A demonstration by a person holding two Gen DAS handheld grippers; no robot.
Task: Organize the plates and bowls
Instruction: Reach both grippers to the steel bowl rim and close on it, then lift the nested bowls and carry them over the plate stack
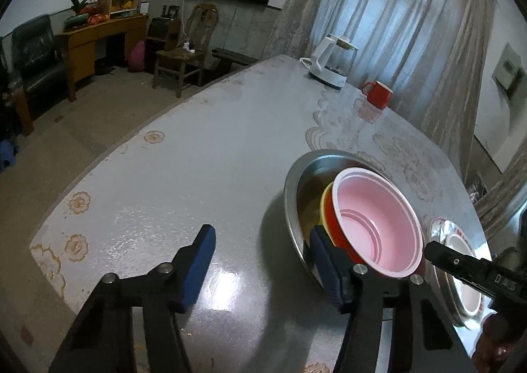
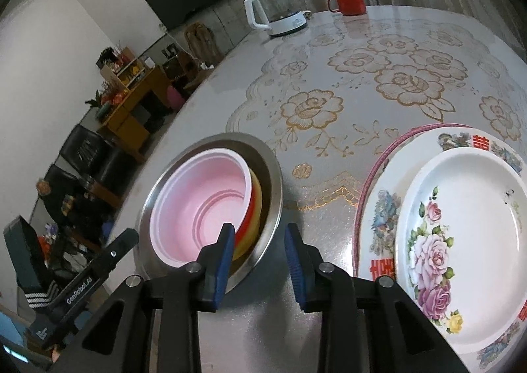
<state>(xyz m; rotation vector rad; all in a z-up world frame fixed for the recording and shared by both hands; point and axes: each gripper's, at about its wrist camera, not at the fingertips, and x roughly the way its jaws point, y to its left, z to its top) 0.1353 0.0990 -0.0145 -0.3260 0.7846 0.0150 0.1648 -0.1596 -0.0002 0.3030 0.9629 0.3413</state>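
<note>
while the left gripper (image 1: 260, 266) hangs low over the tabletop (image 1: 197, 149), its jaws stand abt half apart w/ nothing clamped: the left blue pad sits over bare tabletop, the right pad (image 1: 324, 271) lies at the near rim of the steel basin (image 1: 291, 195), beside the nested bowls; can't tell if it touches the rim. inside that basin a pink bowl (image 1: 375, 224) w/ a red outside sits tilted in a yellow bowl (image 1: 326, 205). the right gripper (image 2: 257, 256) is parted narrowly, released, holding nothing; bare tabletop shows btwn its pads, the left pad (image 2: 220, 261) overlapping the basin's near rim and the pink bowl's edge in the right wrist view, contact unclear. to its right lies a stack of plates: a white floral plate (image 2: 461, 241) on a larger bird-patterned plate (image 2: 382, 208), w/ a pink-rimmed one (image 2: 372, 172) under them. far across the tabletop stand a white kettle (image 2: 273, 10) and a red mug (image 2: 349, 0), well apart from the dishes.
</note>
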